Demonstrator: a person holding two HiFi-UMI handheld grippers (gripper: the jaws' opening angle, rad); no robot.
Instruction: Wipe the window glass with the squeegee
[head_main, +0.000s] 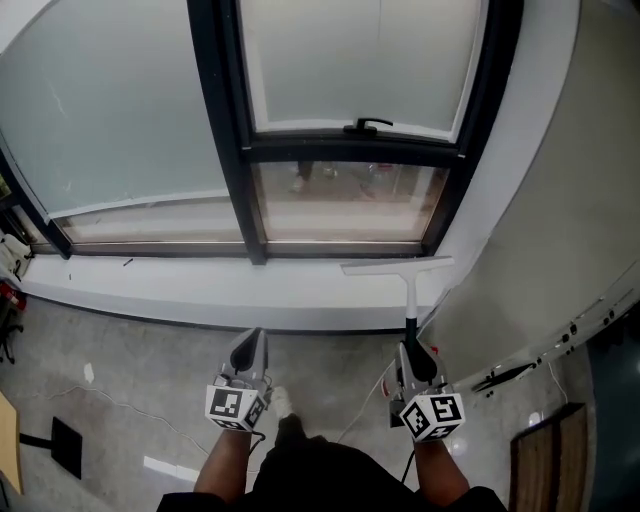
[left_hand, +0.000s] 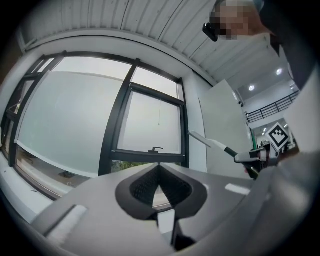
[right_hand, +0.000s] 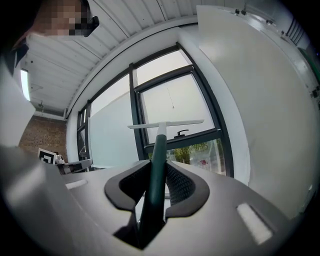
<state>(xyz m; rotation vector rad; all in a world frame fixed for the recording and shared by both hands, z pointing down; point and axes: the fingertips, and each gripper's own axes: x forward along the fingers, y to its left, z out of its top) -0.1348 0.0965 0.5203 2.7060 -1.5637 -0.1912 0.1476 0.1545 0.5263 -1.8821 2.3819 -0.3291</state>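
- Jaws of the right gripper (head_main: 411, 348) clamp the squeegee (head_main: 408, 292) by its handle; the left gripper (head_main: 251, 341) has its jaws together, empty.
- Both are held forward, side by side.
- Handle points at the window glass (head_main: 350, 60), blade crosswise near the sill (head_main: 180, 282).

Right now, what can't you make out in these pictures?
- Head view: dirt or streaks on the black-framed window glass, too faint to tell.
- Right gripper view: lower handle end of the white-bladed, dark-handled squeegee, hidden between the fingers of the right gripper.
- All views: outdoors behind the frosted upper panes.
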